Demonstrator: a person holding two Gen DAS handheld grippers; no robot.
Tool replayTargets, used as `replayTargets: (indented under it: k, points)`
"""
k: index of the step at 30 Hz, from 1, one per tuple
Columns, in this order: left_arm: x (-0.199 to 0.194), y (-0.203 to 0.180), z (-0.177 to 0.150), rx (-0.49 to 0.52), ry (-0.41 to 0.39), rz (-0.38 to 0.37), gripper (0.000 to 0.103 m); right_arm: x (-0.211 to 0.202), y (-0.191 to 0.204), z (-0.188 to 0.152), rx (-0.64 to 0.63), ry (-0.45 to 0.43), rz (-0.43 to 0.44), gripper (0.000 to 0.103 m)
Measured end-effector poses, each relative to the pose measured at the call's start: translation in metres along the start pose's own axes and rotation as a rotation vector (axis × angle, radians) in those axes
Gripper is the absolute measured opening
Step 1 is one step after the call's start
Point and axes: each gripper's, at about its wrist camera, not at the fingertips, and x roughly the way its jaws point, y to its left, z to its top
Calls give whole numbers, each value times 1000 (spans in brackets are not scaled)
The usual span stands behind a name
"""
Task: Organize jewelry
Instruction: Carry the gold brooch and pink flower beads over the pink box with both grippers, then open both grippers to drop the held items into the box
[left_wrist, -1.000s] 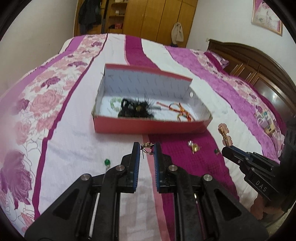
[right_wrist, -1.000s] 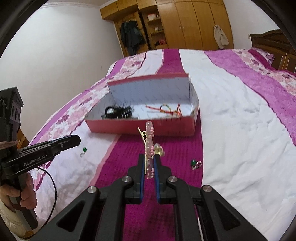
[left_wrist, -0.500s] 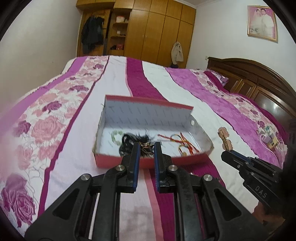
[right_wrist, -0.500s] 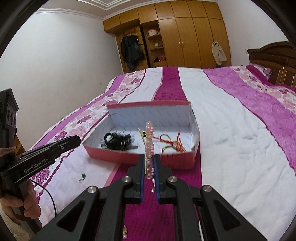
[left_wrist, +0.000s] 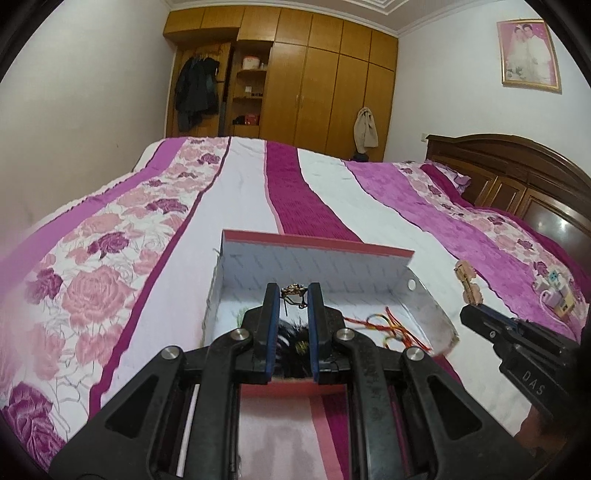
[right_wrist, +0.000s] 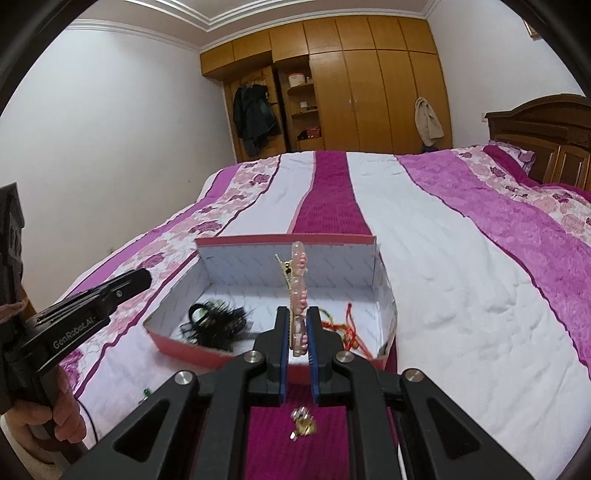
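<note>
A shallow red box (left_wrist: 317, 242) with a white lining lies on the bed; it also shows in the right wrist view (right_wrist: 286, 240). It holds a black feathery hair piece (right_wrist: 216, 321) and a red and yellow cord (left_wrist: 391, 326). My left gripper (left_wrist: 294, 291) is shut on a small gold earring (left_wrist: 293, 290) and holds it over the box's near edge. My right gripper (right_wrist: 297, 314) is shut on a pink beaded hair clip (right_wrist: 298, 280), upright over the box's front wall. The right gripper (left_wrist: 471, 297) and its clip also show at the right of the left wrist view.
A gold trinket (right_wrist: 303, 428) lies on the magenta stripe under the right gripper. A small green earring (right_wrist: 146, 393) lies on the bedspread at the left. The wooden headboard (left_wrist: 517, 173) stands at the right and a wardrobe (left_wrist: 314, 92) behind the bed.
Both grippers have risen from the bedspread and moved forward over the box, each carrying its piece. The left gripper lifted the gold earring off the bed.
</note>
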Motion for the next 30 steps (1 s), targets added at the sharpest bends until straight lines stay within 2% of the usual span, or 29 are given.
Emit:
replayTargets:
  k: [7,17,24,30]
  points:
    - [20,6,1,-26,3,9,6,21,-3,11,-19,-33,-55,10]
    - [45,7,-4,-17,7,70,6,57,-15,11,-16,-9,-96,10]
    - [66,11,-14,-12,79,103,6,79,-22,4,-22,38,-117,11]
    - [80,15,-18,-20,164,103,7,95,-26,-4,-20,101,-109,11]
